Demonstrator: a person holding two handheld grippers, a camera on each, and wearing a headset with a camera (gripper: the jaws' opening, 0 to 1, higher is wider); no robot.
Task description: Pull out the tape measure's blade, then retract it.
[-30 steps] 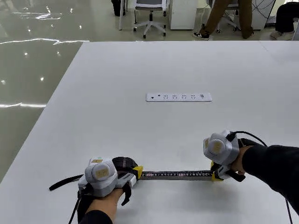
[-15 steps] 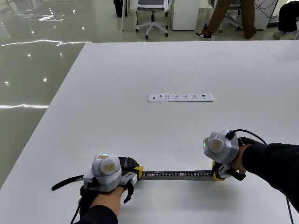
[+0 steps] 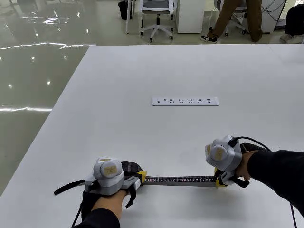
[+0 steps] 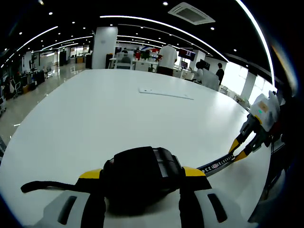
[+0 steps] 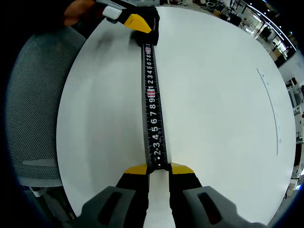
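The tape measure (image 3: 131, 169) sits close to the counter's (image 3: 190, 71) near edge, towards the near left corner. Its case is black and chunky, seen end-on in the left gripper view (image 4: 142, 164). The blade (image 3: 180, 180) is drawn out to the right and runs roughly parallel to that near edge, just above the surface.

In the right gripper view I can read the blade (image 5: 152, 102) well: it is black with white numerals, 2 through 9 climbing away from my claw, then a red mark at the ten, then single digits again up to the case's mouth. In the left gripper view the figures are too small for me to read.

My left claw (image 4: 142, 173) is spread to the width of the case, with a yellow-tipped jaw pressed on either flank; in the head view it lies just left of the blade's root (image 3: 141, 175). My right claw (image 5: 159, 168) is almost fully closed, its yellow tips nipping the blade's free end between them (image 3: 219, 182).

A black strap (image 3: 66, 186) lies on the counter left of the case. A white power strip (image 3: 185, 101) lies flat near the counter's middle, well apart from both claws.
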